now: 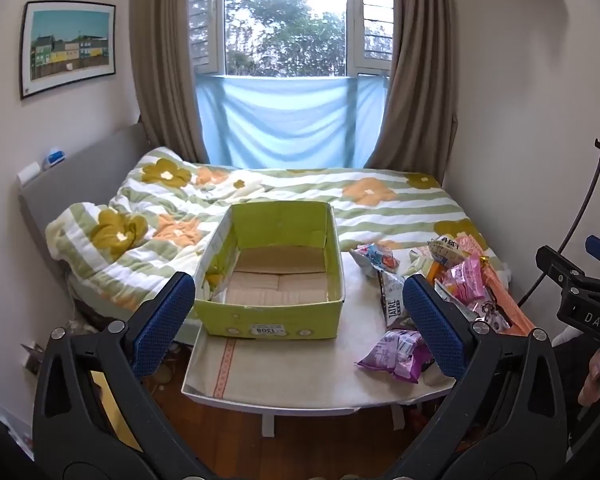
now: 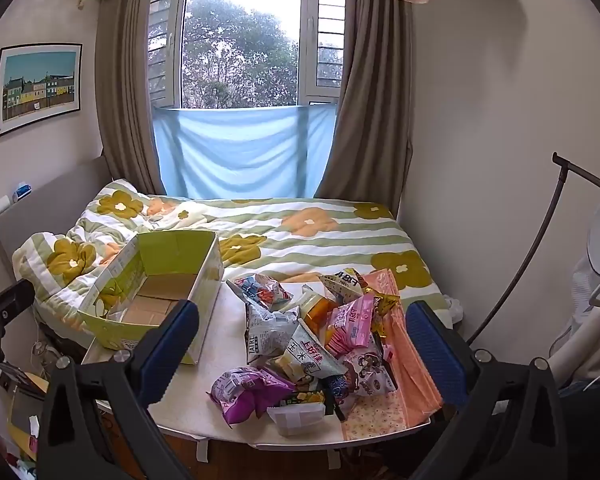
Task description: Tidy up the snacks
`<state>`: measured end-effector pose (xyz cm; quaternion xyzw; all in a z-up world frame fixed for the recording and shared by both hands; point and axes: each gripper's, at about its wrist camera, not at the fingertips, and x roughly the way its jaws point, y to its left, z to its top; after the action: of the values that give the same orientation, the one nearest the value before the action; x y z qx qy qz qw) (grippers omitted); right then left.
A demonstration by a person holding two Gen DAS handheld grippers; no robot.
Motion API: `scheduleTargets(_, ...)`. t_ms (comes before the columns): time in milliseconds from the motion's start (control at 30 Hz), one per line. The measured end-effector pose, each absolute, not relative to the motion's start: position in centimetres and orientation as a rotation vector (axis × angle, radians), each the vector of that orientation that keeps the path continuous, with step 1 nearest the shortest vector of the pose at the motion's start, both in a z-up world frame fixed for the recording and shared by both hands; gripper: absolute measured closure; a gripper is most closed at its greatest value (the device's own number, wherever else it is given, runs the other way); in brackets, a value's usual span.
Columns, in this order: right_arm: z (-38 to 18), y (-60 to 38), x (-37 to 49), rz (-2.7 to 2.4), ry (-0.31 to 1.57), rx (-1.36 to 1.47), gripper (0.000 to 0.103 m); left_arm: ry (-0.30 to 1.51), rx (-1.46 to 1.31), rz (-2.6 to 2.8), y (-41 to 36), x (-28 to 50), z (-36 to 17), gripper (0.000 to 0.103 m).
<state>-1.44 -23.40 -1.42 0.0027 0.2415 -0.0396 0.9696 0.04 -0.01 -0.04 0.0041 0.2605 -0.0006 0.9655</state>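
An open, empty yellow-green cardboard box (image 1: 270, 320) stands on the left of a small white table (image 1: 280, 384); it also shows in the right wrist view (image 2: 112, 334). A pile of snack packets (image 2: 320, 336) lies on the table's right half, with a purple packet (image 2: 244, 394) nearest the front; the pile (image 1: 456, 280) and the purple packet (image 1: 396, 354) show in the left wrist view too. My left gripper (image 1: 300, 320) is open and empty, held in front of the box. My right gripper (image 2: 304, 344) is open and empty, held in front of the pile.
A bed with a flowered striped duvet (image 2: 300, 236) lies right behind the table, under a curtained window. A pink cloth (image 2: 404, 360) lies under the pile at the table's right edge. A black curved stand (image 2: 540, 248) and white items are at the right wall. Clutter lies on the floor at left.
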Motion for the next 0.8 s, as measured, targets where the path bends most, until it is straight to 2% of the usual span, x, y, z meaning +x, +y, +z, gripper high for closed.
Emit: scheduleTargets(800,-1.7,-23.3,-0.8,-0.08,0.495,0.002,0.0,0.527,0.027,-0.012,-1.1,0.8,-1.1,0.0)
